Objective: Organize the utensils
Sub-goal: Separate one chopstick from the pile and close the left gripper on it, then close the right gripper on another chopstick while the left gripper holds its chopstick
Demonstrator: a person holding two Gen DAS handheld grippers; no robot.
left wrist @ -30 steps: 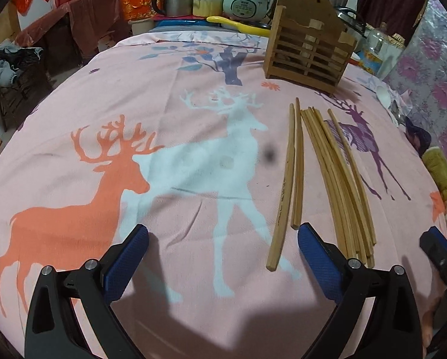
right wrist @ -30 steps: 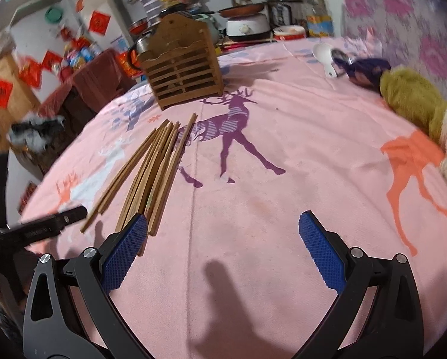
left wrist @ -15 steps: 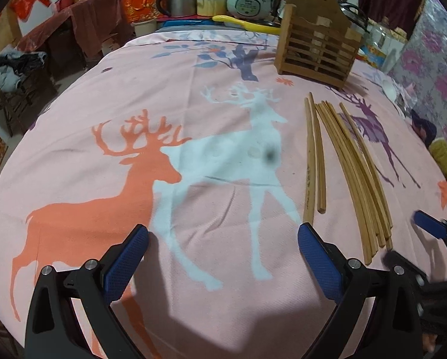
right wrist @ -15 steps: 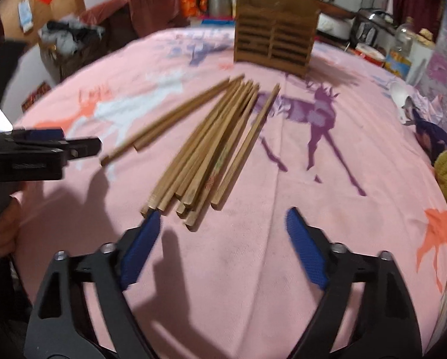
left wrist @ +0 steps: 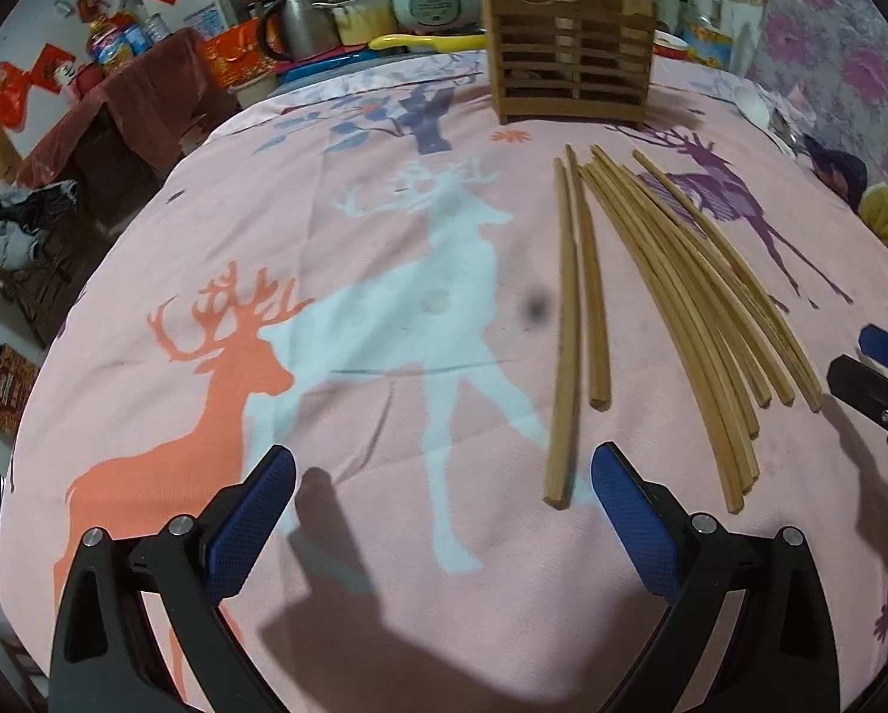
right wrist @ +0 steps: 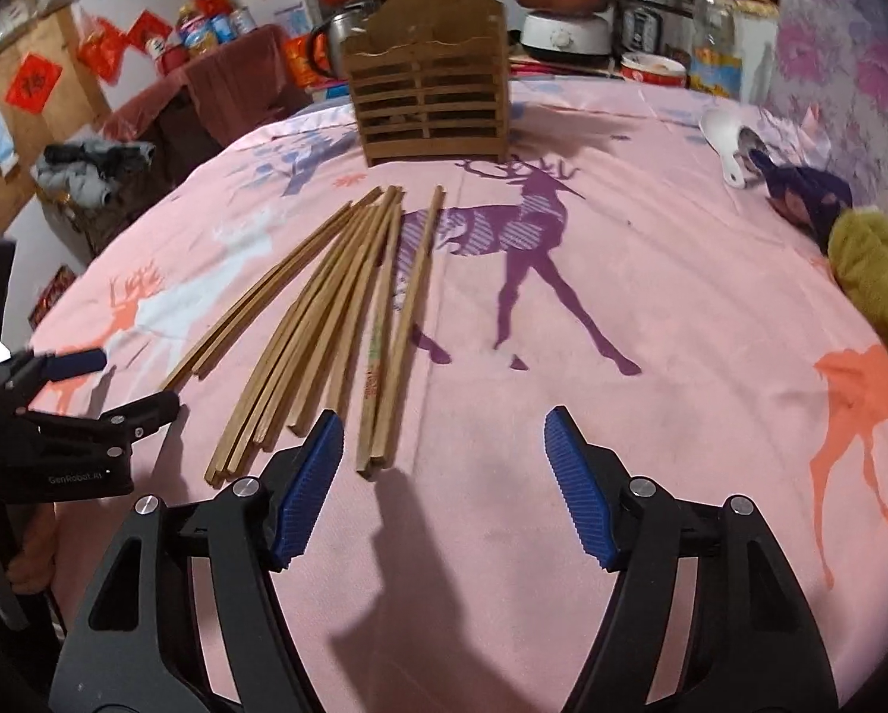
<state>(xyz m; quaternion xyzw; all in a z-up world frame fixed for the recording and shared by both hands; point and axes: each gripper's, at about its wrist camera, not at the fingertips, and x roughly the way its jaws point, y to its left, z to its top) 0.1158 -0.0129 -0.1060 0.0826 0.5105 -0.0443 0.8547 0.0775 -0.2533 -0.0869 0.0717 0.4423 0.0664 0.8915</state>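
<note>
Wooden chopsticks (right wrist: 349, 321) lie fanned on our pink deer-print tablecloth (right wrist: 652, 309), their near ends just ahead of our right gripper (right wrist: 444, 475), which has closed in on them since a moment ago. Its jaws are spread wide and empty. Our left gripper (left wrist: 444, 511) is likewise agape, with a separate pair of chopsticks (left wrist: 575, 321) just inside its right finger. Beyond the sticks stands the slatted wooden holder (right wrist: 432, 95). Bare cloth stretches right of our right gripper.

Pink deer-print tablecloth (left wrist: 384, 208) carries loose chopsticks (left wrist: 670, 297), wooden holder (left wrist: 569, 59), white spoon (right wrist: 720, 136).
</note>
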